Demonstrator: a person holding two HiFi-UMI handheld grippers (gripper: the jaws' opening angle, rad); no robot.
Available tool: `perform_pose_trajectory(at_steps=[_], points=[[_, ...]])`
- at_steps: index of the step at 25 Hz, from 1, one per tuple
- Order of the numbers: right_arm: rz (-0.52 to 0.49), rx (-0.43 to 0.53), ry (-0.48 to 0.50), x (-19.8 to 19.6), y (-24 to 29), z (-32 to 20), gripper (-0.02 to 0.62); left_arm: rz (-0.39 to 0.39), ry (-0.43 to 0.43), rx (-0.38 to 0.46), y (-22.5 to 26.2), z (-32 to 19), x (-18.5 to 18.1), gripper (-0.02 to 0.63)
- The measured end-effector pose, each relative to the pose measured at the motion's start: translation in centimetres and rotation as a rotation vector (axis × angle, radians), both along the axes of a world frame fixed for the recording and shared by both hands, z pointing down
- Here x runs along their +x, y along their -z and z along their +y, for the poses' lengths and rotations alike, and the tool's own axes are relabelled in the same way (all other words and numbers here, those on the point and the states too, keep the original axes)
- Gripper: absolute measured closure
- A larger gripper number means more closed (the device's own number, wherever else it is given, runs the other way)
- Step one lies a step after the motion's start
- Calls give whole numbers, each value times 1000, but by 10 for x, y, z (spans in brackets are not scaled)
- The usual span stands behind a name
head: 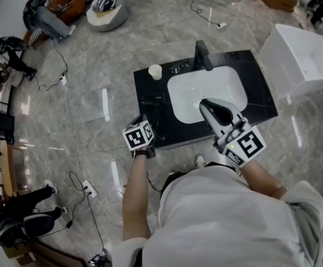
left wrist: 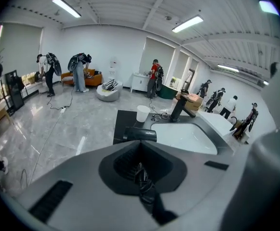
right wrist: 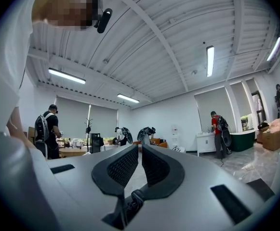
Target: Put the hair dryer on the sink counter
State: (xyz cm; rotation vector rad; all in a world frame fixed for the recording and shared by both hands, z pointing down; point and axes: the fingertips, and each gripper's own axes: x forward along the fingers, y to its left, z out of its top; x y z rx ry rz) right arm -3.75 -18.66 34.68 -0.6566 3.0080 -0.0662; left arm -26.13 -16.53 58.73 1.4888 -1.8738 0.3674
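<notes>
Two tools are in play. The left tool [left wrist: 140, 144] has its jaws pressed together with nothing between them. It hangs at the front-left corner of the worktop [head: 150, 90], pointing toward 12 o'clock. The hair dryer [left wrist: 140, 134] lies on the worktop just ahead of those jaws, apart from them, at about 9 o'clock from the basin [head: 205, 90]. A white cup [head: 155, 71] stands behind the dryer at its 12 o'clock, and the tap [head: 202, 55] sits at 12 o'clock of the basin. The right tool [head: 205, 103] is over the front of the basin, tilted up toward the room. Its jaws are drawn almost together, a sliver apart, and empty.

Judged from this, placement looks done and the step in hand is clearing away.
- Draw the left tool straight back toward 6 o'clock, held level, so the jaws do not nudge the dryer toward the basin or the worktop edge.
- Confirm the dryer rests flat.
- Hold the right tool raised and clear.
</notes>
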Motion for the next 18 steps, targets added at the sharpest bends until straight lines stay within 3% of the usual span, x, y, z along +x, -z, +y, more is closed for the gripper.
perform_pose_trajectory(at_steps=[6,12,18], points=[[-1,-1,18,-11,-2,0,548,-111,-46,75,30,3,12,604],[8,-4,25,-15,-4,2,548,-147,-47,230,81,8,20,604],[0,-1,33,-22,0,4,548,-221,-67,313,115,18,19,604]])
